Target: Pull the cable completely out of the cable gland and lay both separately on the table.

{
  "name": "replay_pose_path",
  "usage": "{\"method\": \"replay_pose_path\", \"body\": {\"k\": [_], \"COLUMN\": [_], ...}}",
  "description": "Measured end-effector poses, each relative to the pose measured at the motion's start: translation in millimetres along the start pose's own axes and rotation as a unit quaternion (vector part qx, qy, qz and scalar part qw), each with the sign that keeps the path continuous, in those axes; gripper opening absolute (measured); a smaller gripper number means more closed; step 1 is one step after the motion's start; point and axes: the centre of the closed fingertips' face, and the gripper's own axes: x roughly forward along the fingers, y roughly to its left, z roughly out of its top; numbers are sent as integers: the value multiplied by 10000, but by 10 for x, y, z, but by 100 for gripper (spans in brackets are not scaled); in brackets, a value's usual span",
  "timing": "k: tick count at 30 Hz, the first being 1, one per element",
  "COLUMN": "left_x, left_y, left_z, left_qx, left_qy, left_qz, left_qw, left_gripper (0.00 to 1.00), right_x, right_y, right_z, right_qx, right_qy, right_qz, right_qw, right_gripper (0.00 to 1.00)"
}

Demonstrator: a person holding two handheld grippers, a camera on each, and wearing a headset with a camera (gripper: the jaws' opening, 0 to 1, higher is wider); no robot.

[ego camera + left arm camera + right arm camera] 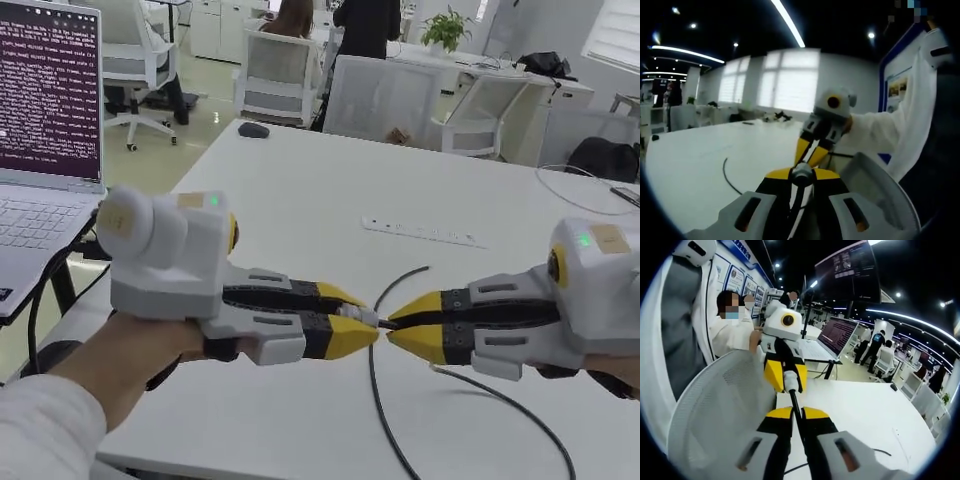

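My left tool (pixel 365 318), frame centre, is clenched on the small silvery cable gland (pixel 358 314). My right tool (pixel 392 325) meets it tip to tip, clamped on the thin black cable (pixel 372 385) where it leaves the gland. Both are held above the white tabletop (pixel 300 190). Cable slack loops on the tabletop under the tools, lower centre. A white power strip (pixel 425 233) lies behind, centre right. Open laptop (pixel 50 100) upper left, black mouse (pixel 254 130) top centre, white mesh chairs (pixel 375 95) beyond the far edge.
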Motion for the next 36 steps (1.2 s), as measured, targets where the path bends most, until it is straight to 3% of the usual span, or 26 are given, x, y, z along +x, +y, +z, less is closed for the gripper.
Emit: {"method": "replay_pose_path", "body": {"k": [11, 26, 32, 36], "left_x": [-37, -11, 6, 13], "left_y": [61, 11, 8, -6], "left_z": [34, 15, -26, -26], "left_qx": [-50, 30, 74, 59], "left_qy": [-86, -27, 81, 74], "left_qz": [142, 58, 48, -1], "left_qw": [9999, 10000, 9999, 10000], "left_gripper": [17, 17, 17, 17], "right_x": [-257, -230, -230, -170], "right_y": [-123, -69, -148, -141], "right_z": [-249, -317, -280, -150], "right_qx": [440, 463, 415, 324], "right_qy": [77, 299, 337, 201], "right_qz": [-440, -372, -541, -494], "right_qw": [9980, 9978, 9971, 9981], "right_gripper": [6, 7, 15, 20]}}
